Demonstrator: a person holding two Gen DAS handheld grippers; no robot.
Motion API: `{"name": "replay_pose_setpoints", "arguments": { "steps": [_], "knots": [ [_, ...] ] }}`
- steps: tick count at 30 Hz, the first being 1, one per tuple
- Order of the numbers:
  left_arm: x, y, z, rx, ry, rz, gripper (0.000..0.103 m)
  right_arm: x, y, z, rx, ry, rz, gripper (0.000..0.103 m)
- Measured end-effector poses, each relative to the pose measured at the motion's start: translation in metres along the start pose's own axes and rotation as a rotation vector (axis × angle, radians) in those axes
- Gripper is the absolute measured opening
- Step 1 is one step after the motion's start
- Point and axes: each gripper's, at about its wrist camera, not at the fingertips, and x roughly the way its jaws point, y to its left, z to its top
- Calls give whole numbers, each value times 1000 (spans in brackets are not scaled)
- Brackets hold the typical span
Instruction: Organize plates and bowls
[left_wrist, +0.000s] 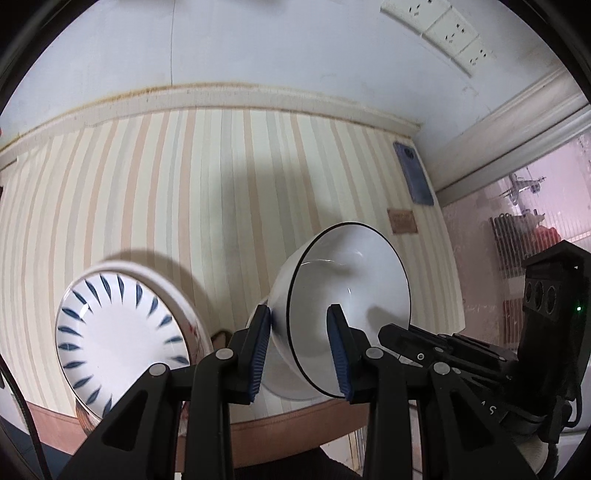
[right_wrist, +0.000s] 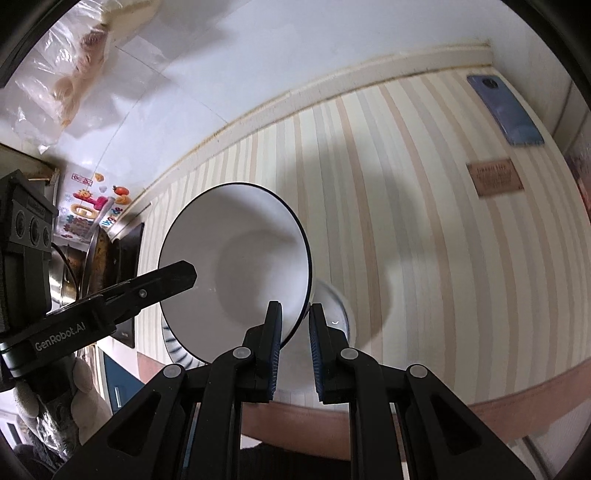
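Observation:
A white bowl with a thin black rim (left_wrist: 351, 280) is held tilted above the striped table. My left gripper (left_wrist: 301, 325) straddles its rim, one finger outside and one inside. The same bowl (right_wrist: 240, 254) shows in the right wrist view, where my right gripper (right_wrist: 295, 321) also straddles the near rim, pads close to the wall. A white plate with blue leaf marks (left_wrist: 122, 336) leans at the left. Under the bowl in the right wrist view, part of the blue-marked plate (right_wrist: 173, 345) and a white dish (right_wrist: 336, 302) peek out.
A blue phone (left_wrist: 413, 173) (right_wrist: 506, 107) and a small brown label (left_wrist: 402, 220) (right_wrist: 495, 177) lie on the striped tablecloth (left_wrist: 184, 192) near the far right corner. The wall runs along the back. The table's brown front edge (right_wrist: 517, 406) is close.

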Motion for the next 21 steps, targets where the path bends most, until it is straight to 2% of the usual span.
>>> {"name": "replay_pose_setpoints", "arguments": {
  "steps": [9,21],
  "knots": [
    [26,7,-20,-1,63,26,29,26,-11,-20,12,57,-24,16],
    [49,9,-30,8,118,57,29,44,-14,-27,1,104,-60,16]
  ]
}}
